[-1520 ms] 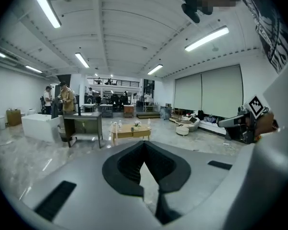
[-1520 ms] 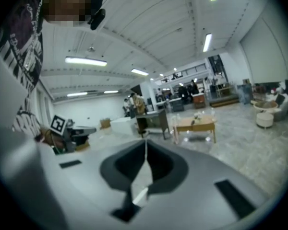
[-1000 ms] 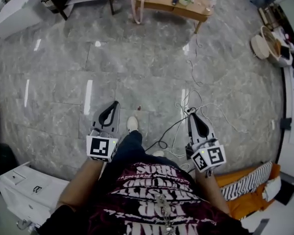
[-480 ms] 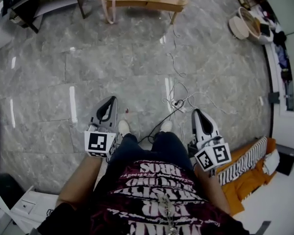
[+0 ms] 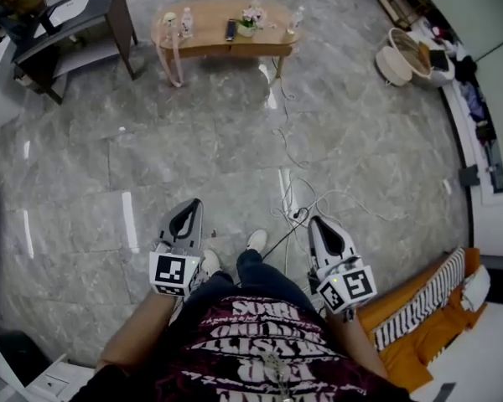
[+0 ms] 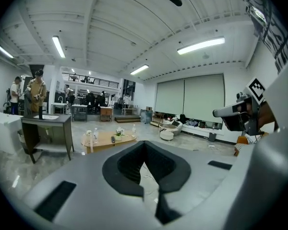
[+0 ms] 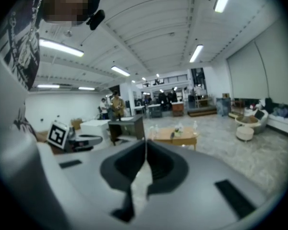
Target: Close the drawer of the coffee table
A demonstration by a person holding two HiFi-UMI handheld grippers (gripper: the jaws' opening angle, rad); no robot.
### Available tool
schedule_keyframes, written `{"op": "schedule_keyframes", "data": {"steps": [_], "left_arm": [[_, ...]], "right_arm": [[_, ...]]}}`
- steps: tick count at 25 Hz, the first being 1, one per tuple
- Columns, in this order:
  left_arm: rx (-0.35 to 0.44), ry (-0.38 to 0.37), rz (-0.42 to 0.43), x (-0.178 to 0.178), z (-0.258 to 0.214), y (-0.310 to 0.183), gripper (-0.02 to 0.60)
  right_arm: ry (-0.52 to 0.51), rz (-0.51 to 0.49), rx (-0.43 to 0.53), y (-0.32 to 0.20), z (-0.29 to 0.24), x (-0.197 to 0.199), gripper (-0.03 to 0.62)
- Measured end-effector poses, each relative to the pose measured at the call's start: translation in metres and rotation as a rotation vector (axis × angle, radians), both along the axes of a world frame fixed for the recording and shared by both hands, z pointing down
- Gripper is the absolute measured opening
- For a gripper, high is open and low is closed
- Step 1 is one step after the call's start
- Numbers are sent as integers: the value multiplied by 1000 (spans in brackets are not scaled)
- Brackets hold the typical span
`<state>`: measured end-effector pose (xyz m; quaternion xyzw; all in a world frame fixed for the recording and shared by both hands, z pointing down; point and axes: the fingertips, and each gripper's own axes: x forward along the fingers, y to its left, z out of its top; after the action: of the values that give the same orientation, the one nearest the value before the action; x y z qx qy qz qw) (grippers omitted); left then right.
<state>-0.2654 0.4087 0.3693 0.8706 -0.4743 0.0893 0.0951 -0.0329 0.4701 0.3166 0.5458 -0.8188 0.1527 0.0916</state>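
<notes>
An oval wooden counter stands on a glossy grey marble floor. The smooth grey left tool and right tool are clenched empty, well apart from it.

The coffee table at the top of the head view is too small to show its drawer; the white cabinet at lower left is cut off by the edge
</notes>
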Motion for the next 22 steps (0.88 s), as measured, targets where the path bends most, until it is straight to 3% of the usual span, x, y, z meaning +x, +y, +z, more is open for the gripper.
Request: {"op": "schedule_keyframes", "data": {"steps": [7, 12, 16, 22], "left_arm": [[30, -40, -41, 46, -36, -53, 23], [44, -13, -57, 93, -63, -74, 23], [58, -9, -125, 102, -73, -80, 23], [50, -66, -173, 107, -76, -69, 23]], "right_arm": [[-64, -36, 32, -46, -6, 48, 35], [-79, -41, 45, -68, -14, 96, 35], [-96, -99, 74, -85, -16, 110, 35], [-143, -136, 104, -97, -18, 128, 35]]}}
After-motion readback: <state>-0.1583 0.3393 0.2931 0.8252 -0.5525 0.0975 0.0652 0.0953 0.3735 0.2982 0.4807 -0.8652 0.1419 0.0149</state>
